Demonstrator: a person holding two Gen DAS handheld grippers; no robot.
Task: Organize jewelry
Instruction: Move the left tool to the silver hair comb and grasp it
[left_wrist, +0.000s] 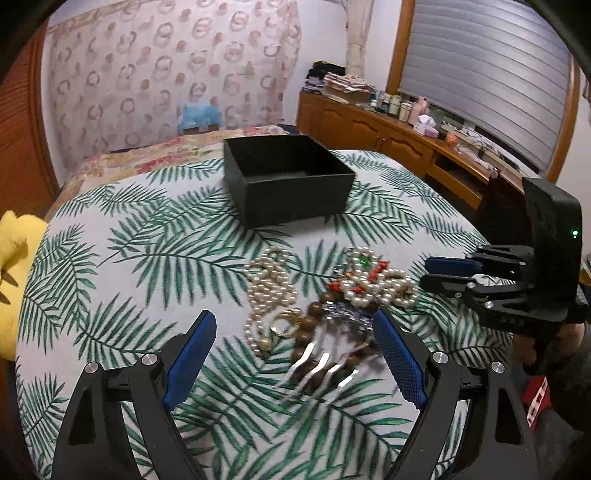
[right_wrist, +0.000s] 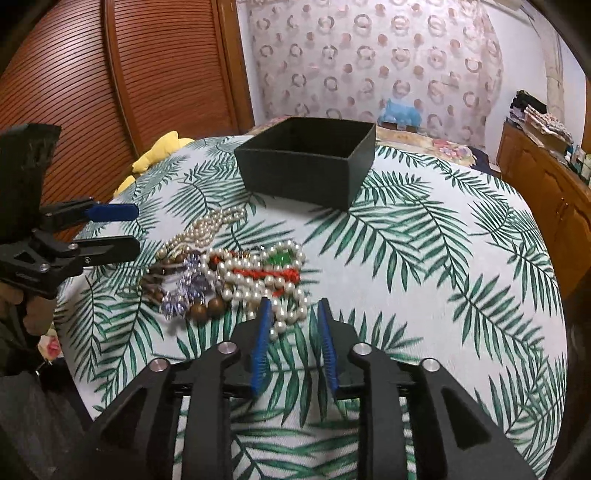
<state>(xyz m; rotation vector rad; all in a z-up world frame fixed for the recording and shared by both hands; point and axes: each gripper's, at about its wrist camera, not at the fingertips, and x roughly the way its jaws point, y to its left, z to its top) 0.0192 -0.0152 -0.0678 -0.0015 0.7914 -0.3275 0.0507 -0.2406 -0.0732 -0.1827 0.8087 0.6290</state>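
A pile of jewelry lies on a leaf-print cloth: a pearl necklace (left_wrist: 266, 291), a pearl cluster with red and green beads (left_wrist: 373, 280) (right_wrist: 258, 273), a brown wooden bead bracelet (left_wrist: 308, 332) (right_wrist: 207, 308) and a silver hair comb (left_wrist: 328, 365). An open, empty black box (left_wrist: 288, 177) (right_wrist: 310, 162) stands behind it. My left gripper (left_wrist: 293, 325) is open, straddling the comb and bracelet. My right gripper (right_wrist: 293, 310) is open with a narrow gap, its tips at the near edge of the pearl cluster; it also shows in the left wrist view (left_wrist: 439, 275).
The leaf-print cloth (right_wrist: 424, 258) covers a rounded surface. A yellow plush (left_wrist: 11, 258) lies at its left edge. A wooden dresser (left_wrist: 388, 133) with bottles stands at the right, a slatted wooden door (right_wrist: 110, 74) at the left.
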